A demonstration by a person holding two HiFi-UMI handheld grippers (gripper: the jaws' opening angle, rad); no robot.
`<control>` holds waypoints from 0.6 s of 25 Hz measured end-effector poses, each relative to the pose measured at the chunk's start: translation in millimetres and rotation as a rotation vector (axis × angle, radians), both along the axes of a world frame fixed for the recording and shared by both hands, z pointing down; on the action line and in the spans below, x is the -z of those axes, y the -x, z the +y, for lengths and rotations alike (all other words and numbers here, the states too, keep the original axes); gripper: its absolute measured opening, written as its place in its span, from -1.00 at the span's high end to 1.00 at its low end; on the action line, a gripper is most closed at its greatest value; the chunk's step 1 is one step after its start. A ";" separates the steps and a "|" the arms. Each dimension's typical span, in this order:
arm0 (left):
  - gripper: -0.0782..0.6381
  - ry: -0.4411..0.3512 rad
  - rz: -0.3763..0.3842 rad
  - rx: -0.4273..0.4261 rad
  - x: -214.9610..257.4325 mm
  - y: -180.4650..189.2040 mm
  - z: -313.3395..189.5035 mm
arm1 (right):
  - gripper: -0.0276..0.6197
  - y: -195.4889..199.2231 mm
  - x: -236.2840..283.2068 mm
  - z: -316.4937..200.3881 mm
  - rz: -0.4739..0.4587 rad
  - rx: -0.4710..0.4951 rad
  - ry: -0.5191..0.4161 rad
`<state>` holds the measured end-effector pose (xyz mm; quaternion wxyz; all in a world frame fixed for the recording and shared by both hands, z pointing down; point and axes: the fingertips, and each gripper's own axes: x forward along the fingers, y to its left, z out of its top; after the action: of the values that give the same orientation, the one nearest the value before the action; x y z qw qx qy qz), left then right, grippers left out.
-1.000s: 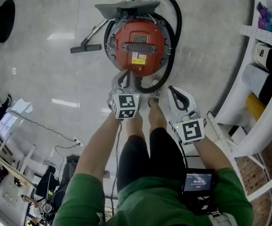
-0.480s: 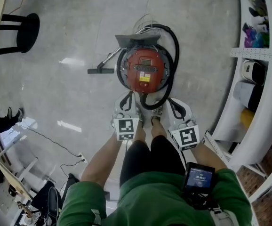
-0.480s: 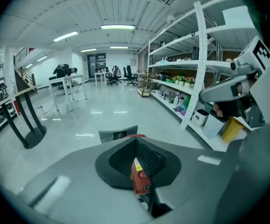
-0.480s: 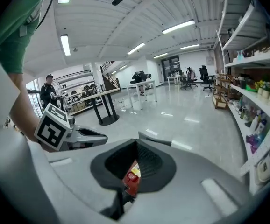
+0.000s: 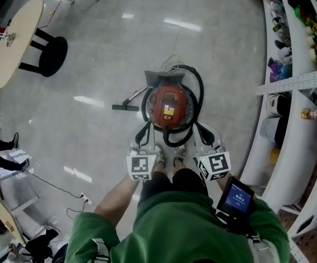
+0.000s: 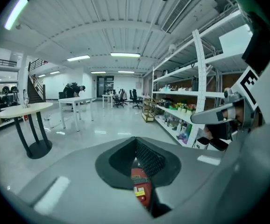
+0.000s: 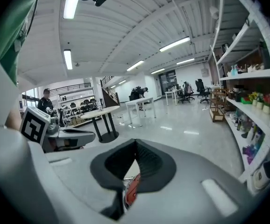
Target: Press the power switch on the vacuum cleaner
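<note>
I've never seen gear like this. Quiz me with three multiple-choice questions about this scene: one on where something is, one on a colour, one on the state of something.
1. Where does the vacuum cleaner stand?
A. On the round table
B. On the floor
C. On a shelf

2. What colour is its round body?
A. Red
B. Blue
C. Yellow

3. How are the jaws of the left gripper and the right gripper?
A. Wide apart
B. Closed on the hose
C. Closed together, holding nothing

Answers:
1 B: the head view shows it on the bare floor, just ahead of both grippers.
2 A: its top is plainly red.
3 C: in each gripper view the jaws meet with nothing between them.
</note>
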<state>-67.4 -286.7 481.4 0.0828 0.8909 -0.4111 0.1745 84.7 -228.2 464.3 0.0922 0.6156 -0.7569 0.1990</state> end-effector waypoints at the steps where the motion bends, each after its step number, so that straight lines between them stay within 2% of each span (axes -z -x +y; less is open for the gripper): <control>1: 0.76 -0.020 0.015 0.008 15.0 1.6 2.6 | 0.91 -2.0 13.0 2.3 0.000 -0.006 -0.024; 7: 0.76 -0.107 0.092 0.053 81.8 15.7 28.1 | 0.91 2.5 76.0 23.0 0.010 -0.009 -0.141; 15: 0.76 -0.183 0.162 0.092 126.6 21.2 53.9 | 0.91 9.6 116.5 39.3 -0.006 0.020 -0.223</control>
<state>-88.6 -232.8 354.9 0.0421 0.8862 -0.4575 0.0597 75.1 -188.8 347.8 0.0226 0.6139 -0.7807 0.1145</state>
